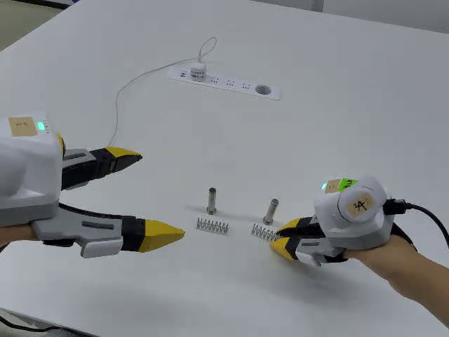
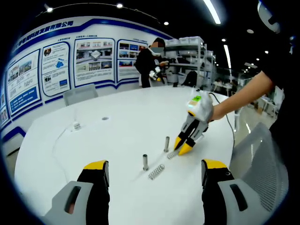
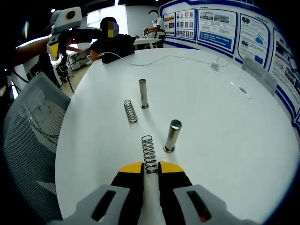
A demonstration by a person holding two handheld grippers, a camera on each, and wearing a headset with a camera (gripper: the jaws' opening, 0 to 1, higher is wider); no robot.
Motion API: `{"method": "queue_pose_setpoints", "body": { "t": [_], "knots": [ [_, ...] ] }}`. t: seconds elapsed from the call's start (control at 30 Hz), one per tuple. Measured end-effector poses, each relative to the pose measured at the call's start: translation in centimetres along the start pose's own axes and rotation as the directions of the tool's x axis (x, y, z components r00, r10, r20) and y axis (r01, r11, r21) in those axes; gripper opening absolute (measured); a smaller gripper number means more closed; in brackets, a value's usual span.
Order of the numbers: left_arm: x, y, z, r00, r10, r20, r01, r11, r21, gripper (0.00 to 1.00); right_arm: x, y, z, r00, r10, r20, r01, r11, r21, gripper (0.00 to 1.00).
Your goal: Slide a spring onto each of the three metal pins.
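Two metal pins stand upright on the white table [image 1: 337, 91], toward its near edge: the nearer pin [image 3: 172, 136] and the farther pin [image 3: 142, 93]. Neither carries a spring. Two springs lie flat beside them.

The right gripper [image 3: 150, 168] has its jaws drawn nearly together on the near end of the first spring [image 3: 149, 152]; it appears gripped, still resting on the table. Its long axis runs straight out from the claw, and its free end lies just beside the nearer pin's base. The spring is horizontal and the pin vertical, so the coming move calls for lifting and tipping it over the pin top.

The second spring [image 3: 130, 111] lies just beside the farther pin, untouched.

The left gripper [image 1: 158, 196] hovers spread wide, holding nothing, well apart near the table's left edge. The right is the nearer.

A power strip [image 1: 231, 83] toward the far edge holds one white plug [image 1: 198, 70].
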State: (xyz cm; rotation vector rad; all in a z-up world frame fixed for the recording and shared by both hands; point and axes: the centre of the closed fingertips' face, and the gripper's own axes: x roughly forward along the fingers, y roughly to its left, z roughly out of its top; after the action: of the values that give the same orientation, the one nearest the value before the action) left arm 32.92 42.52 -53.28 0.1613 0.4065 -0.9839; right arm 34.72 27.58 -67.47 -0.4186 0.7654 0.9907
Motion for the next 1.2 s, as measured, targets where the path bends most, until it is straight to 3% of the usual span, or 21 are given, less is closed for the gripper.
{"method": "queue_pose_setpoints", "body": {
  "t": [0.33,0.5,0.67,0.9,1.0,1.2],
  "knots": [
    [0.0,-0.3,0.6,0.9999,-0.003,0.01,0.003,1.0,0.005,0.83,-0.3,0.0,-0.1,0.9992,-0.033,-0.021,0.033,0.999,-0.042,0.11],
    [0.5,-1.2,0.7,0.9997,-0.026,0.001,0.026,0.999,0.021,0.83,-1.7,0.2,0.6,0.9993,-0.035,0.01,0.035,0.999,-0.032,0.11],
    [1.4,-2.3,0.6,0.998,-0.062,-0.014,0.062,0.997,0.046,0.83,-3.3,0.8,1.4,0.9994,-0.024,0.024,0.025,0.997,-0.071,0.11],
    [2.6,-3.9,1.0,0.9935,-0.111,-0.021,0.113,0.991,0.07,0.82,-6.3,1.9,3.8,0.9965,0.008,0.083,0.0,0.996,-0.084,0.1],
    [3.3,-4.9,2.0,0.9894,-0.144,0.021,0.143,0.989,0.044,0.81,-7.3,2.5,4.9,0.9952,0.014,0.097,-0.004,0.995,-0.102,0.1],
    [4.9,-6.3,2.6,0.982,-0.189,0.003,0.188,0.979,0.081,0.79,-8.8,4.4,7.2,0.9918,0.039,0.121,-0.018,0.985,-0.172,0.11]
  ]
}}
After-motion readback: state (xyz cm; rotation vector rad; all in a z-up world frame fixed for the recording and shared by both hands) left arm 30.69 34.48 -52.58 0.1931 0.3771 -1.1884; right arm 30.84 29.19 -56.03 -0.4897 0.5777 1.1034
